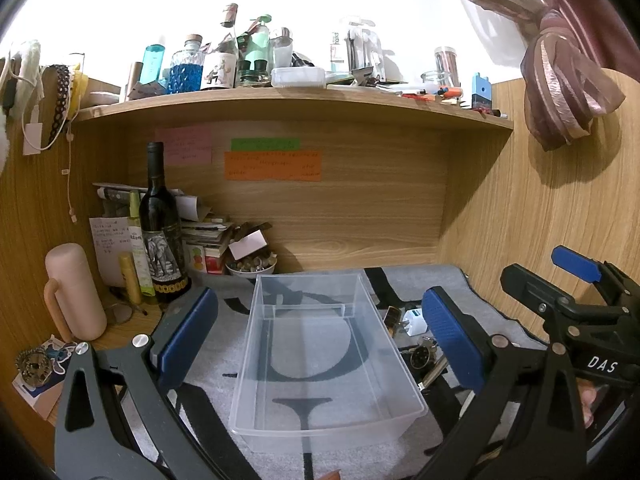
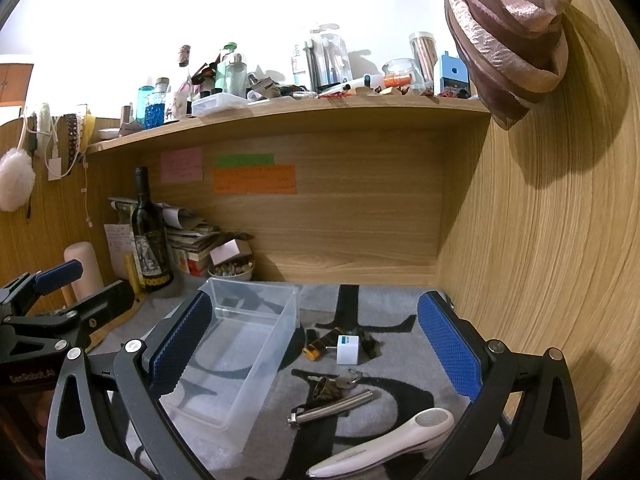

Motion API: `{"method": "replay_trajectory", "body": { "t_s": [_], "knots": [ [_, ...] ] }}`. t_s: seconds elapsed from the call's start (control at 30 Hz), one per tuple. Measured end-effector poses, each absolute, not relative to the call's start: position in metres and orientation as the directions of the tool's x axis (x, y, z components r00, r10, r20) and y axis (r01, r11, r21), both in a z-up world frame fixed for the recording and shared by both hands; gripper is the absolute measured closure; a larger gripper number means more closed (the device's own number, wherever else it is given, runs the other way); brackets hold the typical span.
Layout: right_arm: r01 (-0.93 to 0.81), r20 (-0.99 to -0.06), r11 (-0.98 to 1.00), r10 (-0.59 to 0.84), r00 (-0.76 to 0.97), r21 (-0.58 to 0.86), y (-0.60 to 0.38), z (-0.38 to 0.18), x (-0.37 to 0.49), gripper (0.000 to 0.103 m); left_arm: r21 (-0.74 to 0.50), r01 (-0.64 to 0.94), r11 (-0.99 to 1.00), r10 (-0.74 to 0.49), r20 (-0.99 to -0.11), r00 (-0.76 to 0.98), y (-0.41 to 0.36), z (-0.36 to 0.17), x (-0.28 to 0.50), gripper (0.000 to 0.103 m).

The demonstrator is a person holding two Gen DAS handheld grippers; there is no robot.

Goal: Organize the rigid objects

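Both fingers spread, keys between

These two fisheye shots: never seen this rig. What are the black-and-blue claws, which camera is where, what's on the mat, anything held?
There is no robot arm. A person holds one two-finger gripper in each hand, and each gripper carries a camera looking forward along its blue-padded fingers.

In the left wrist view, the left gripper frames the picture, and the right gripper shows at the right edge. The right wrist view belongs to the right gripper.

Both are open and hold nothing.

On the grey mat stands an empty clear plastic bin. Loose to its right lie a white cube plug, a small dark cylinder with an orange end, a bunch of keys, a metal rod and a white handheld device.
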State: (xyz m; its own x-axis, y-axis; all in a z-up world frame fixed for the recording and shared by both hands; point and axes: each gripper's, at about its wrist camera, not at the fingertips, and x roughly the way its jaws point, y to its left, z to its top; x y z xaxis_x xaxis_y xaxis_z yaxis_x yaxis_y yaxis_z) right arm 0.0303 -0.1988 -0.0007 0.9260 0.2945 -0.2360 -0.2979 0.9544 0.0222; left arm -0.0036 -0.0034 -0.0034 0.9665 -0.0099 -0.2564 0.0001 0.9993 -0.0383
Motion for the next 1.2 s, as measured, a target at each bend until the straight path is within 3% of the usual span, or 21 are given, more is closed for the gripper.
{"method": "replay_trajectory", "body": {
  "t_s": [0.87, 1.0, 1.2],
  "knots": [
    [-0.296, -0.260, 0.955, 0.291, 0.921, 0.018, -0.193, -0.005, 0.036, 0.000, -0.039, 0.011, 0.999, -0.021, -0.268, 0.963, -0.001, -0.006, 0.000, 0.000],
    [-0.274, -0.309, 0.961, 0.271, 0.912, 0.032, -0.196, -0.014, 0.047, 0.000, -0.036, 0.015, 0.999, -0.026, -0.323, 0.946, 0.008, -0.014, 0.010, 0.000],
    [-0.196, -0.422, 0.980, 0.193, 0.886, 0.036, -0.203, -0.038, 0.065, 0.000, -0.097, -0.013, 0.995, -0.035, -0.475, 0.879, 0.049, -0.037, 0.038, 0.000]
  ]
}}
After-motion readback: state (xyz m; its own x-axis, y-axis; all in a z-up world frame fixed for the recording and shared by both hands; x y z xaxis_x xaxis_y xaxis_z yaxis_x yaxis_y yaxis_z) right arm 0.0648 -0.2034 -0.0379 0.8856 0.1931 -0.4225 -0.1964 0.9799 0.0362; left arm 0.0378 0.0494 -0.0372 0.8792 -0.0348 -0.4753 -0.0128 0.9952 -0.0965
